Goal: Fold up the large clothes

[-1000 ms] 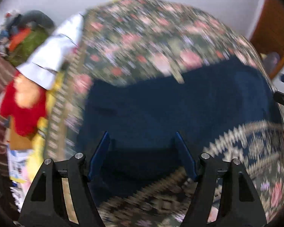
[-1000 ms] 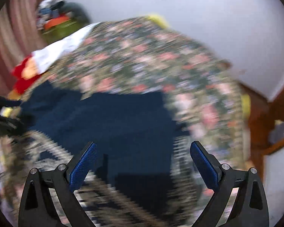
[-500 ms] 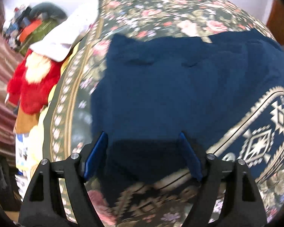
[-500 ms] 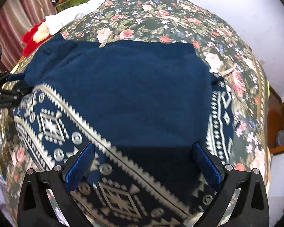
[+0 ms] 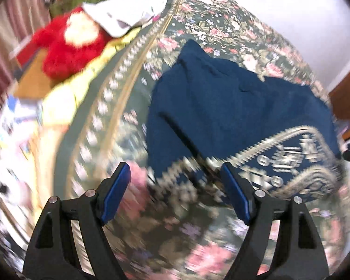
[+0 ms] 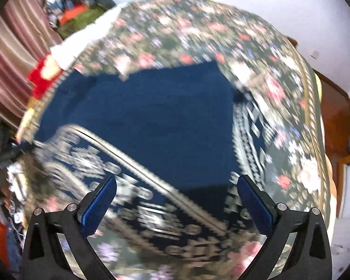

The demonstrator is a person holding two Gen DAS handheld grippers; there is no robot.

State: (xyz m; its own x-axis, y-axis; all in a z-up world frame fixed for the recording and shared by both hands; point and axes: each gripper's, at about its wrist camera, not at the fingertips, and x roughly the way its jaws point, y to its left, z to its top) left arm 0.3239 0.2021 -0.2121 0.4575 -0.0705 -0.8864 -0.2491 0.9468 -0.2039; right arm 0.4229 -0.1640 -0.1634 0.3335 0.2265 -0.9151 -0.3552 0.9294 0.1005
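**Navy garment partly folded on the bed, both grippers empty**

Far left in the left wrist view: red plush toy and white cloth, off the edge of the floral bedspread. Further right, spread flat on that bedspread: the navy garment, plain blue side turned over a patterned lower band. Below, left gripper hovering over the garment's near left corner, jaws released and wide, nothing between the pads. Much blur here.

In the right wrist view, the same garment filling the middle, patterned strip along its right edge. Right gripper over the near hem, jaws spread apart, clasping nothing.

Judged progress: at least one fold apparently laid, given the plain side lying over the pattern. Still wide and flat; further folds likely needed before a compact bundle.
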